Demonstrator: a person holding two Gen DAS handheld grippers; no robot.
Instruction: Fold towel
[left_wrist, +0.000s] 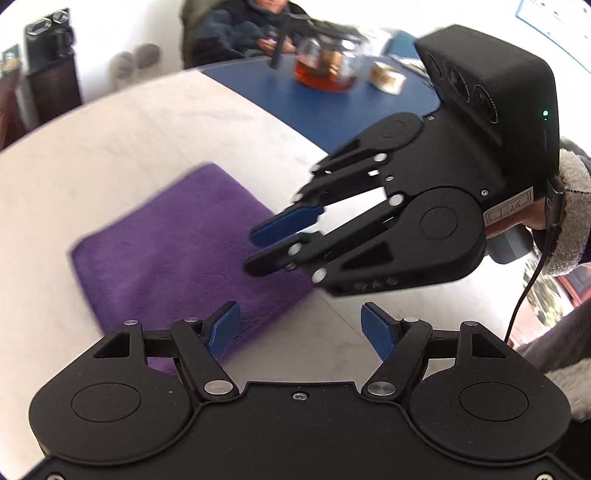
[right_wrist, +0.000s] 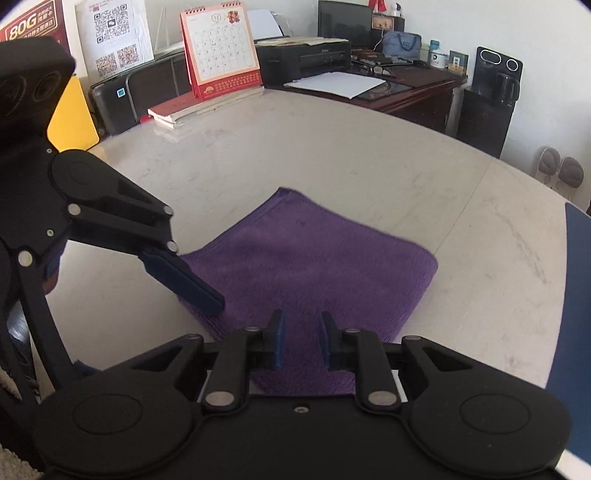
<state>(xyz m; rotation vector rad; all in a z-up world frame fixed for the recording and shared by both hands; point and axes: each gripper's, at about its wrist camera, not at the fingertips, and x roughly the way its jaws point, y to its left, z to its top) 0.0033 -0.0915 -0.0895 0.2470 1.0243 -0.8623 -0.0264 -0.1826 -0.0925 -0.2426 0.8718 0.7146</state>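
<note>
Currently logging purple towel (right_wrist: 314, 266) flat on pale table (right_wrist: 332, 155), already in a compact thick rectangle, layered edges visible at the near-left side in right wrist view; judged well along, possibly one fold or a tidy-up left. Left gripper (left_wrist: 300, 330) wide open, blue pads apart, nothing held; hovering above near corner of towel, cloth lying ahead and to its left. Right gripper (right_wrist: 301, 341) partly open, narrow gap between pads, nothing clamped; directly above near edge of towel, cloth extending forward. Seen from left wrist, right gripper (left_wrist: 275, 245) over right-hand margin of towel, fingers aimed across it; contact with cloth cannot be told. Seen from right wrist, left gripper finger (right_wrist: 184, 280) just at left edge of towel, near or touching. Long axis of towel in right view roughly left-near to right-far, though fisheye makes this uncertain. Both grippers close to the same near side; right one judged nearer to cloth centre. Teapot (left_wrist: 325, 70) well apart on blue surface, calendar (right_wrist: 221, 48) far off.
</note>
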